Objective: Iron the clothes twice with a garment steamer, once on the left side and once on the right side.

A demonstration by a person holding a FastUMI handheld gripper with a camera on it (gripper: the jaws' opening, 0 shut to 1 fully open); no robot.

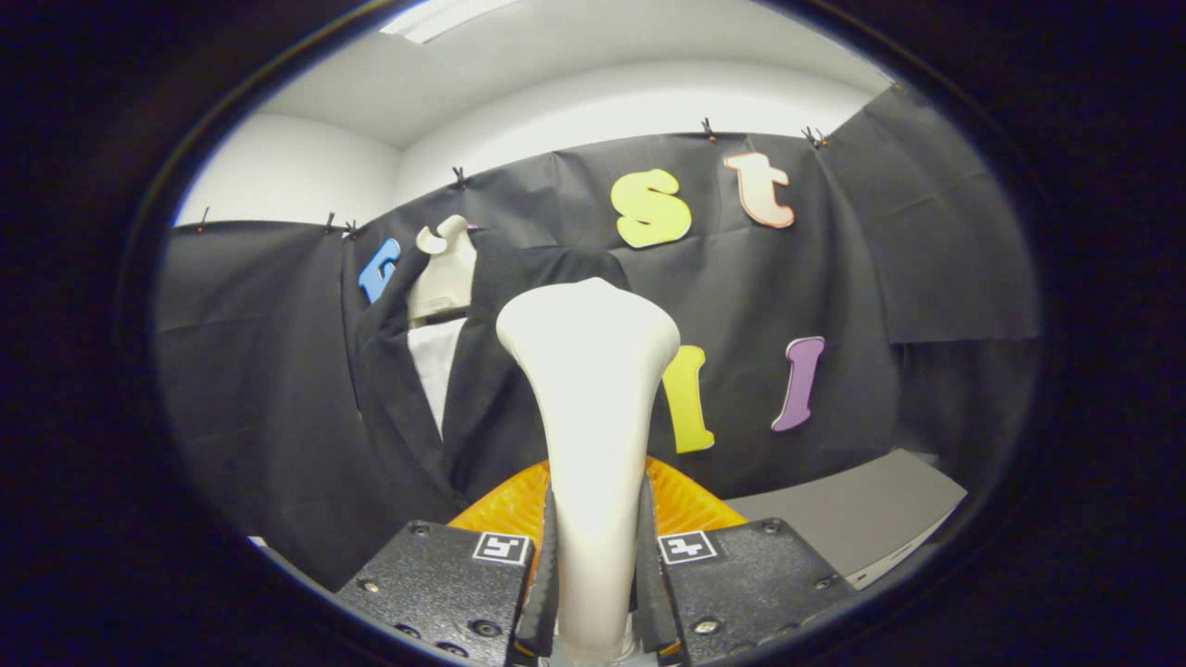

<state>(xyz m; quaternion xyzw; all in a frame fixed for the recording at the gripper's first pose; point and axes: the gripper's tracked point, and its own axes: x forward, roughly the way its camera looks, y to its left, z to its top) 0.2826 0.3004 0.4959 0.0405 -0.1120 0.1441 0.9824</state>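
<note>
White garment steamer (pixel 590 408) stands upright between the fingers of the gripper (pixel 593 593), wide head on top. Both fingers squeeze its thin neck. Behind the steamer and a bit left hangs the black jacket (pixel 482 371) on a mannequin (pixel 445 269). An orange thing (pixel 686 505) sits low behind the steamer.

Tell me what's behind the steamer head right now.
Behind the white steamer, gripped between the fingers of the gripper, hangs a black jacket on a mannequin with a white shirt. The steamer hides part of the jacket's side; an orange base shows below.
</note>
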